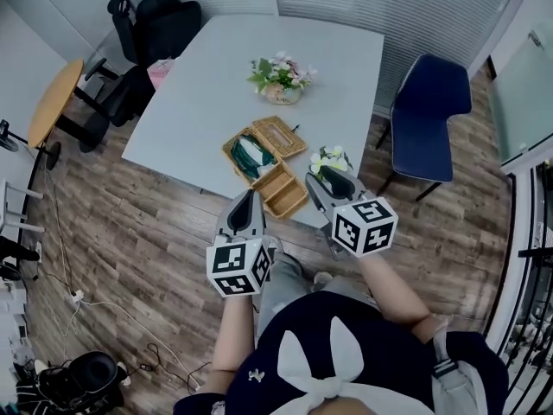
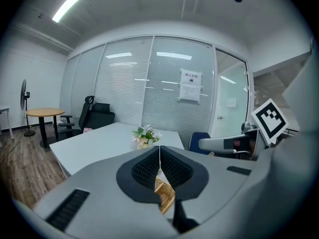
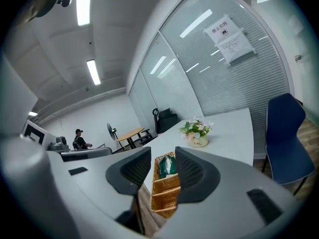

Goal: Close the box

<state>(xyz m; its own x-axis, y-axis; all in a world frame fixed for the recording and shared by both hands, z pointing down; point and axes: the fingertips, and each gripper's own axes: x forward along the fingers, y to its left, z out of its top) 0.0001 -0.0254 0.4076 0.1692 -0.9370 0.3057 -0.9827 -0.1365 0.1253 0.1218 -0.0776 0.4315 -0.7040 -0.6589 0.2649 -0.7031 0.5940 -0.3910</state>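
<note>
A woven wicker box (image 1: pixel 275 180) stands at the near edge of the white table (image 1: pixel 199 85), with its hinged lid (image 1: pixel 279 137) laid open behind it. A green item (image 1: pixel 251 155) lies in its far compartment; the nearer compartments look bare. My left gripper (image 1: pixel 250 194) hovers just short of the box's near left side, jaws shut and empty. My right gripper (image 1: pixel 328 178) is at the box's right, open with nothing between its pads. The left gripper view shows the shut gripper (image 2: pixel 159 153) over a box corner (image 2: pixel 165 195). Between the jaws of the right gripper (image 3: pixel 163 167) I see the box (image 3: pixel 167 190).
A flower pot (image 1: pixel 281 80) sits mid-table, and a small bunch of flowers (image 1: pixel 332 156) lies by the right gripper. A blue chair (image 1: pixel 428 115) stands to the right, black office chairs (image 1: pixel 143 33) and a round wooden table (image 1: pixel 54 102) to the left. A person (image 3: pixel 79 139) is far off.
</note>
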